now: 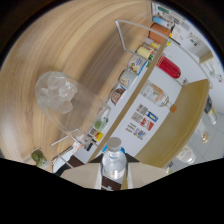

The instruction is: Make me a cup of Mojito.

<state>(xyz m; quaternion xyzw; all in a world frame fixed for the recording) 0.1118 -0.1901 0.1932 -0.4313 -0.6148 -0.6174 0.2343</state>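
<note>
While the view is strongly tilted, a clear plastic water bottle with a pale cap (113, 162) stands upright between the tongs (113, 186), whose tips are dark and hidden, so whether they press on it cannot be told. Beyond it, a clear glass filled with ice cubes (56, 93) rests on the light wooden tabletop (75, 40), beside a row of small jars and cans (131, 67).

One glass (60, 97) of ice stands on the wooden table (75, 40). One clear plastic bottle (113, 162) with a white cap sits nearest the glass's lower side. One red bottle (169, 67) lies beyond the glass, past a row of about five cans (136, 62).
</note>
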